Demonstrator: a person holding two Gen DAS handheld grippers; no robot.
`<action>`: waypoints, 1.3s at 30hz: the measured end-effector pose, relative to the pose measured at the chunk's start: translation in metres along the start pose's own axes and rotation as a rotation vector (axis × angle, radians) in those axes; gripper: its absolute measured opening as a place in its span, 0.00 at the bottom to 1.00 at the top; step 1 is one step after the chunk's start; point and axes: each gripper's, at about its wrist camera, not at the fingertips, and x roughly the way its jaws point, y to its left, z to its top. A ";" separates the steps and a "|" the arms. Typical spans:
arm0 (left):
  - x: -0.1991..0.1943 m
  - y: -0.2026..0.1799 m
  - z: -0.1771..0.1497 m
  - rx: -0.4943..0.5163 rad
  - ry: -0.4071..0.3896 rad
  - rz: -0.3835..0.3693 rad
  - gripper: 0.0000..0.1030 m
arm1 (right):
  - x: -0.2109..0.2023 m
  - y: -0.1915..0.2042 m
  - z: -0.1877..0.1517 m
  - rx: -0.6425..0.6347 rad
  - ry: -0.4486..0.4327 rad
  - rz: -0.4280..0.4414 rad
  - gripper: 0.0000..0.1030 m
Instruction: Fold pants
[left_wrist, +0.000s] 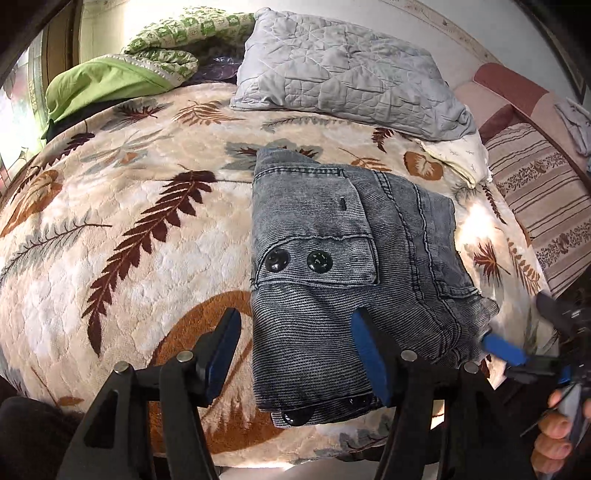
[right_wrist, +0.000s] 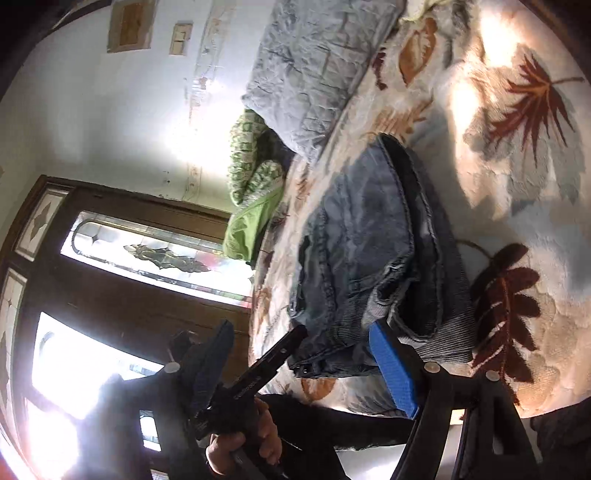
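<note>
My left gripper has its two black fingers with blue pads spread wide, holding nothing, poised over the near end of the folded pants of faded grey-blue ribbed denim. My right gripper is also parted and empty, its blue-padded finger touching the near hem of the bundle (the other finger is backlit and hard to read). From the left camera, the right gripper shows at the pants' right corner.

The pants lie in a compact rectangle, a pocket flap with two black snaps on top, on a plush cream blanket printed with brown and grey leaves that covers the bed. Beyond them rests a quilted pale grey pillow, with a green patterned pillow to its left. A striped beige and brown cushion sits off to the right. The right camera shows a white wall and a dark wooden door with glass panels, brightly lit.
</note>
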 end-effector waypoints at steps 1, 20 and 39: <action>-0.005 0.002 0.002 -0.014 -0.007 -0.024 0.61 | 0.011 -0.018 -0.001 0.065 0.035 -0.098 0.75; 0.021 0.022 -0.008 -0.034 0.019 -0.035 0.73 | 0.033 0.008 0.013 0.029 -0.019 -0.275 0.07; 0.029 0.006 -0.011 0.070 0.039 0.068 0.78 | -0.008 0.061 -0.003 -0.228 -0.123 -0.419 0.18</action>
